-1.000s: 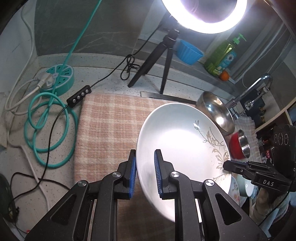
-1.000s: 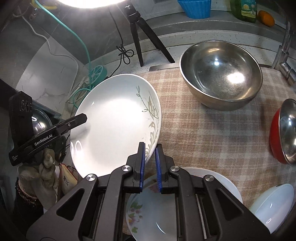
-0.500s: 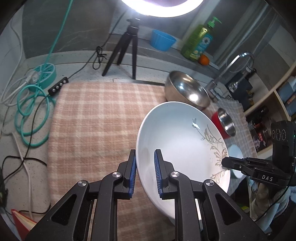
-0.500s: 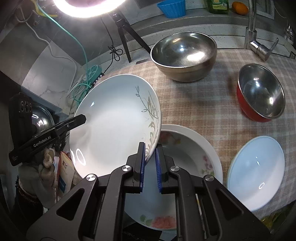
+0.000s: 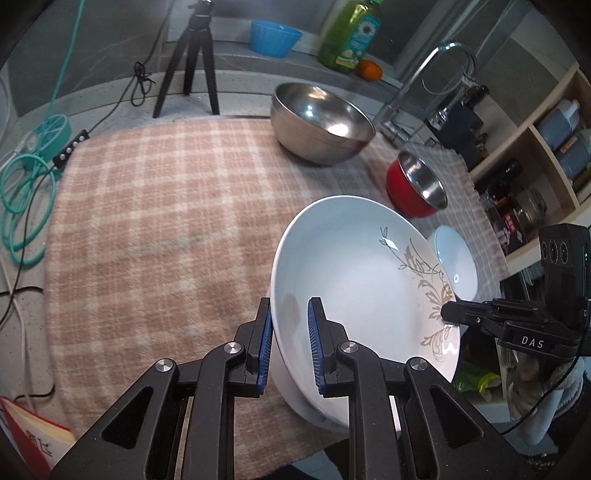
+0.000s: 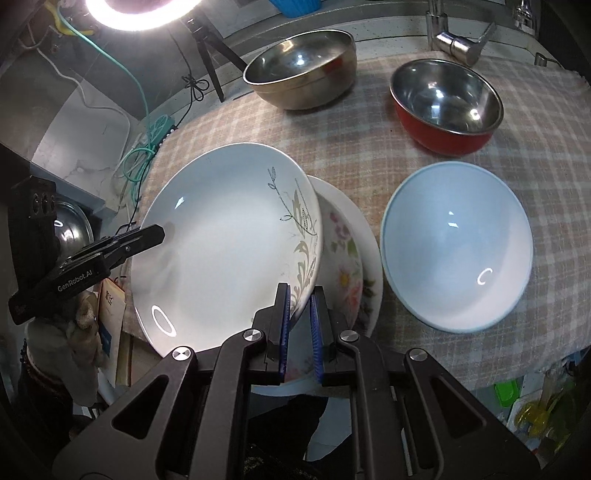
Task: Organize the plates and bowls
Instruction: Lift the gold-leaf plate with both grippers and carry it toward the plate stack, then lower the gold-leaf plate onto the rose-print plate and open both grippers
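A white plate with a grey leaf pattern [image 5: 354, 280] [image 6: 229, 236] is held tilted over a floral plate [image 6: 351, 266] at the cloth's front edge. My left gripper [image 5: 290, 343] is shut on its left rim. My right gripper [image 6: 299, 325] is shut on its right rim. A light blue bowl [image 6: 458, 243] [image 5: 456, 264] sits right of the floral plate. A red bowl with a steel inside [image 6: 445, 103] [image 5: 417, 188] and a large steel bowl [image 6: 301, 68] [image 5: 319, 122] stand farther back.
A pink checked cloth [image 5: 159, 221] covers the counter. A tripod [image 5: 194, 55], a blue cup [image 5: 275, 37], a green soap bottle [image 5: 349, 33] and a faucet [image 5: 424, 70] line the back. Teal cable coils [image 5: 22, 192] lie left. Shelves [image 5: 535, 155] stand right.
Both grippers have carried the leaf plate back and down toward the front edge, so it now sits over the floral plate. The bowls look farther away.
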### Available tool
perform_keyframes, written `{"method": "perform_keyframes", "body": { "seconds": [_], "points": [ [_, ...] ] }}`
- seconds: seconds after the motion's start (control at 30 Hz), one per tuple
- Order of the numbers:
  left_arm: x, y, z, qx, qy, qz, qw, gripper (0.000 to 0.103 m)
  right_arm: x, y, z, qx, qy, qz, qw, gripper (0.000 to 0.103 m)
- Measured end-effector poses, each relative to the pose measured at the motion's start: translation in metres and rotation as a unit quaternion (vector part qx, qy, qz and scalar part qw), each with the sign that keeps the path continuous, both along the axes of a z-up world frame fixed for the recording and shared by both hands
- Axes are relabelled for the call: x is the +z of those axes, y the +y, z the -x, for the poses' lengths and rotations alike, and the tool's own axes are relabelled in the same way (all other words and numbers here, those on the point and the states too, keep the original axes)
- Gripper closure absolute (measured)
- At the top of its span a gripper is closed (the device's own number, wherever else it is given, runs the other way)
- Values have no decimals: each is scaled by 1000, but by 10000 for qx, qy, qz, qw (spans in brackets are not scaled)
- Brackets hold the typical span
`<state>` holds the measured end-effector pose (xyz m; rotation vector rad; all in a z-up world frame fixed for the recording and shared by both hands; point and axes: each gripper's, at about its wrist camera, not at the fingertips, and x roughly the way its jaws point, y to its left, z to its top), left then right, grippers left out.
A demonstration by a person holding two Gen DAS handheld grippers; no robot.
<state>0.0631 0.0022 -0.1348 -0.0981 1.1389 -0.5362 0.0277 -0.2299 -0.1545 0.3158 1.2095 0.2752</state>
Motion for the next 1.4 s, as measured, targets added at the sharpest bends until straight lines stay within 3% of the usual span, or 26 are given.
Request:
{"method": "perform_keyframes", "body": {
  "seconds": [0.47,1.03,1.4],
  "points": [
    [-12,-19,12,-244,10,-212,9995,86,-15,-14,16,-202,112,124,9997,92],
    [-15,-27,16,-359,-138,-584,9976,86,-24,-9,15,-54,188,284,9994,92],
    [-15,-34,21,-524,-303,-1057,9925,86,-24,-6,15,23,168,356,9992,90]
  ]
}}
